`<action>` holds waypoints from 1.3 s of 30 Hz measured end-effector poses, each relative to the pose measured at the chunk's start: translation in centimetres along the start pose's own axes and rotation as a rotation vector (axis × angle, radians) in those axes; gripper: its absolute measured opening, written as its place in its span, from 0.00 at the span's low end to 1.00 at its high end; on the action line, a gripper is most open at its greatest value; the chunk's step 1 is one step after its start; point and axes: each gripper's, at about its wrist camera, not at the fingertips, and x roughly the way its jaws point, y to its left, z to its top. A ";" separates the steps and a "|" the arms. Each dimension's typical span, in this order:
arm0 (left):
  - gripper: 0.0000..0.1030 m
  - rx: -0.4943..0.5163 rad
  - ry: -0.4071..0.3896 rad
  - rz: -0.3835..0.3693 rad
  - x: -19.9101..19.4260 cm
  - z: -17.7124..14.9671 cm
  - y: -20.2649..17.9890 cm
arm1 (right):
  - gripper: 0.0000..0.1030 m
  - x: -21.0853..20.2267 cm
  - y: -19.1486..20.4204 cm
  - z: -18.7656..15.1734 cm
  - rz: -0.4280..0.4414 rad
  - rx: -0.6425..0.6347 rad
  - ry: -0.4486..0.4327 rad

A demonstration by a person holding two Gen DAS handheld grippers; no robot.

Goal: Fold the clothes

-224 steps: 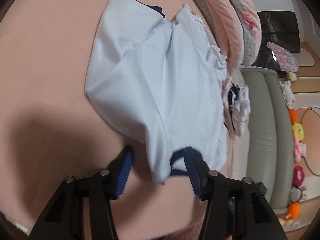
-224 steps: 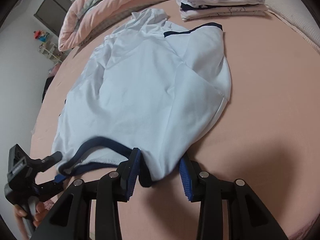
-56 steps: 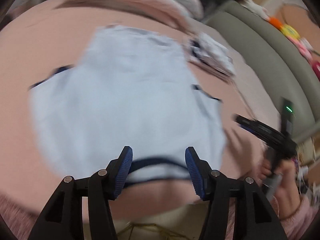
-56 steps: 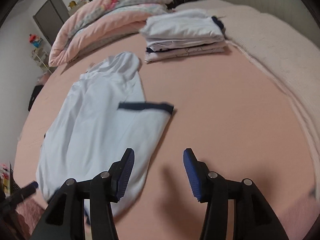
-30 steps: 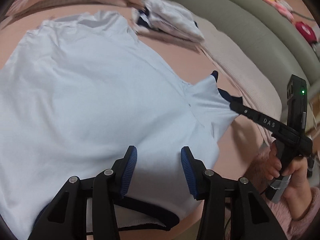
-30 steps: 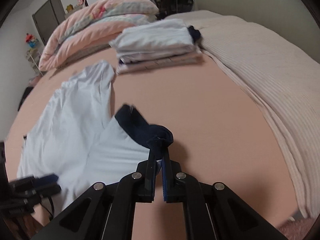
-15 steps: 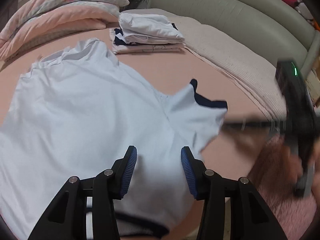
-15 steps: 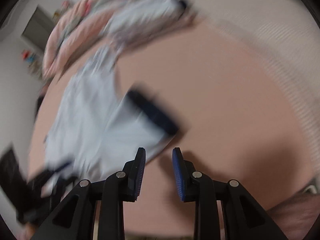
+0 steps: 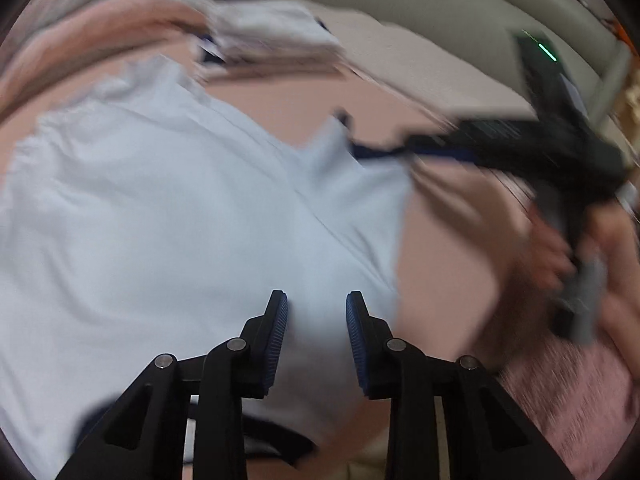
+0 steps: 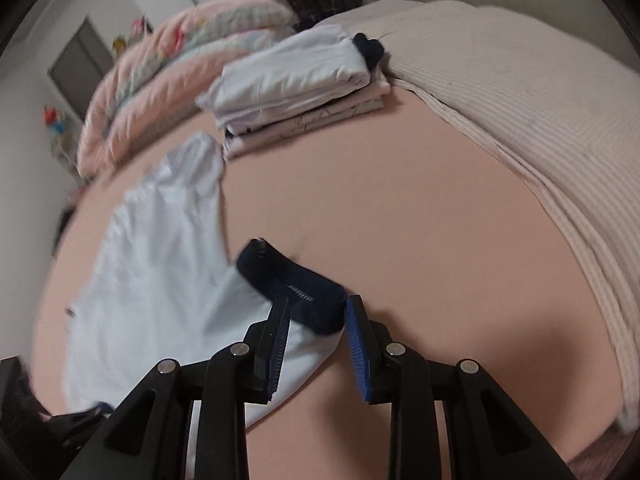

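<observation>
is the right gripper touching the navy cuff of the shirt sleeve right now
Cannot tell. In the right wrist view the navy cuff lies between the right gripper pads, which stand parted; neither contact nor gap shows plainly.

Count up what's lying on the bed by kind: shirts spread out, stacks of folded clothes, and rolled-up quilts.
Spread-out shirt: 1
Stack of folded clothes: 1
Rolled-up quilt: 1
Total: 3
</observation>
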 end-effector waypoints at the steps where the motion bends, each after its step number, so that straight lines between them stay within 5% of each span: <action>1: 0.26 -0.005 0.008 0.002 0.5 0.4 0.0 | 0.33 0.1 -0.2 -0.2 0.023 0.008 0.036; 4: 0.26 0.031 0.044 0.022 2.2 0.7 -0.8 | 0.34 1.9 -0.2 -2.1 0.093 0.003 0.213; 6: 0.26 0.060 0.048 0.047 2.7 0.5 -1.5 | 0.34 1.5 0.3 -2.5 0.108 -0.018 0.189; 11: 0.28 -0.033 0.026 -0.025 2.0 -0.5 -0.9 | 0.28 3.4 1.2 -1.5 0.239 0.009 0.175; 12: 0.28 -0.038 0.026 -0.031 1.9 -0.6 -0.9 | 0.05 3.7 1.7 -1.3 0.214 -0.024 0.164; 13: 0.28 -0.040 0.027 -0.036 1.8 -0.7 -1.0 | 0.03 3.7 2.2 -1.1 0.165 -0.059 0.146; 20: 0.30 -0.011 0.051 -0.096 1.9 -0.9 -1.3 | 0.03 0.7 3.3 0.5 -0.052 -0.187 -0.067; 24: 0.30 0.034 0.080 -0.115 2.0 -0.7 -2.0 | 0.03 1.6 -1.1 0.6 -0.046 -0.009 0.045; 27: 0.32 0.071 0.070 -0.109 1.6 0.0 -2.1 | 0.10 0.6 -1.7 0.1 0.037 0.054 0.077; 29: 0.32 0.031 0.020 -0.064 1.6 0.7 -1.5 | 0.35 -0.1 -1.1 -0.4 0.050 0.041 0.074; 30: 0.32 0.001 0.033 -0.072 2.1 0.8 -1.3 | 0.57 -0.1 -0.9 -0.7 0.063 0.048 0.081; 31: 0.32 -0.029 0.066 -0.094 2.9 0.8 -1.1 | 0.63 -0.1 -0.6 -1.0 0.076 0.056 0.087; 37: 0.32 -0.029 0.067 -0.144 2.7 -0.4 -1.6 | 0.68 2.2 1.6 -0.6 0.040 -0.014 0.061; 38: 0.32 -0.049 0.065 -0.171 2.6 -0.6 -1.3 | 0.65 2.5 2.1 -0.4 0.009 -0.047 0.052; 39: 0.34 -0.064 0.062 -0.195 2.5 -0.8 -0.9 | 0.45 2.8 2.6 -0.2 -0.022 -0.080 0.043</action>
